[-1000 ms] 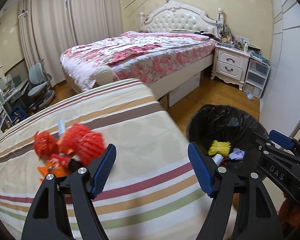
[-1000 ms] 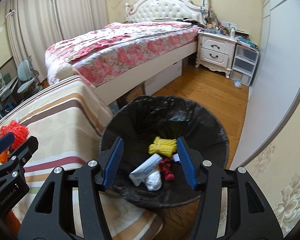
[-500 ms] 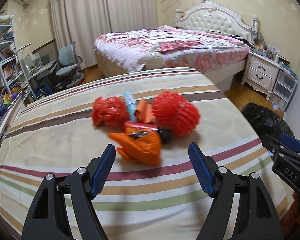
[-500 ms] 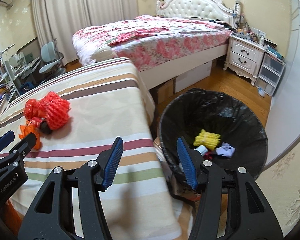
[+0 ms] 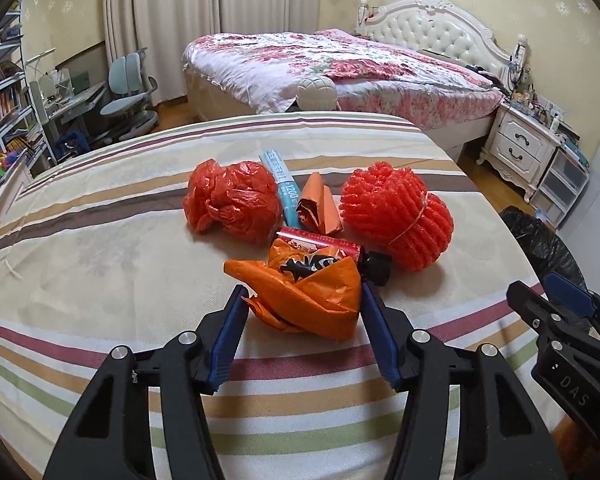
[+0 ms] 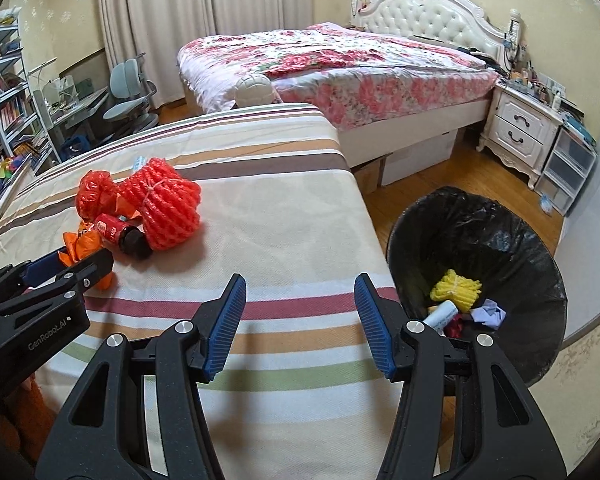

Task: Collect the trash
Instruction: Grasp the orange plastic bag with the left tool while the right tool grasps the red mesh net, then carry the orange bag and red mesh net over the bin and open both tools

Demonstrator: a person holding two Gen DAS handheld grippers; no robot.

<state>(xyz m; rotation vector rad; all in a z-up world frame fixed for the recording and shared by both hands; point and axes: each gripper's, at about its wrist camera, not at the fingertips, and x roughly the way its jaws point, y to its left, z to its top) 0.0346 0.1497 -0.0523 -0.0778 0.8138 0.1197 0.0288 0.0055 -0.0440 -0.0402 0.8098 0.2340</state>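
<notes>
R gripper (image 6: pixel 300 300) jaws apart, empty, over striped sheet (image 6: pixel 284 216); bin (image 6: pixel 460 224) at right.

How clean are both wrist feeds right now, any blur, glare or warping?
Left wrist: sharp, no motion blur; orange bag crisp between the closing left tool; fisheye bends the striped cover. Right wrist: sharp too; soft shadows, dark corners, faint sheen on the bin liner.

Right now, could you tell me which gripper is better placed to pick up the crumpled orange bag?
Left: the left gripper already straddles the orange bag, jaws closing, while the right gripper hangs over bare sheet.
</notes>
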